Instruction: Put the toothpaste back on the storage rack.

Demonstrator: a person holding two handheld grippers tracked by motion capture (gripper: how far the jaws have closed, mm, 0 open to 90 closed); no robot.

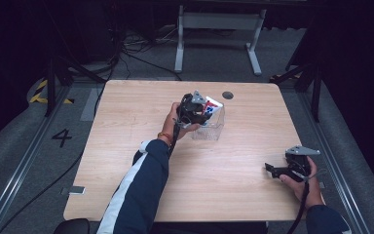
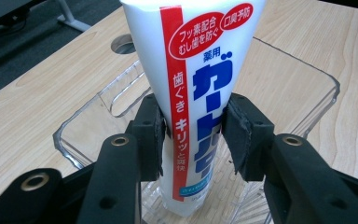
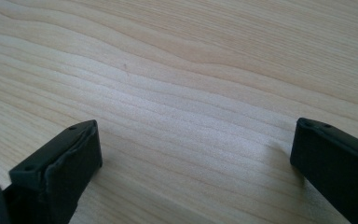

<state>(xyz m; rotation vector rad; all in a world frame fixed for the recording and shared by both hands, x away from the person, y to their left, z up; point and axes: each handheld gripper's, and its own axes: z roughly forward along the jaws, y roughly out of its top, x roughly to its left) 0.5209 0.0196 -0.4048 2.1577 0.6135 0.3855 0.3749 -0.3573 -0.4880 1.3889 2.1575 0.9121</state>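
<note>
Pinched between the jaws of the left gripper [image 2: 193,128] is a white toothpaste tube [image 2: 191,79] with a red stripe and blue Japanese lettering, gripped across its width with one pad on each side. That tube stands roughly upright with its lower end down inside a clear plastic bin [image 2: 307,70], which sits on the wooden desk [image 2: 23,116] a little beyond the middle. From the high view, the left hand [image 1: 177,119] holds this gripper [image 1: 195,109] over the bin's [image 1: 213,130] near-left side, the tube's [image 1: 212,106] top poking out above the bin. A round cable hole [image 1: 228,95] lies in the desk [image 1: 141,112] just beyond the bin. Further right, the right gripper [image 1: 272,169] rests low near the desk's right front edge, held in the right hand [image 1: 308,184], well apart from the bin. Its jaws are spread wide over bare wood [image 3: 191,84], nothing between them.
</note>
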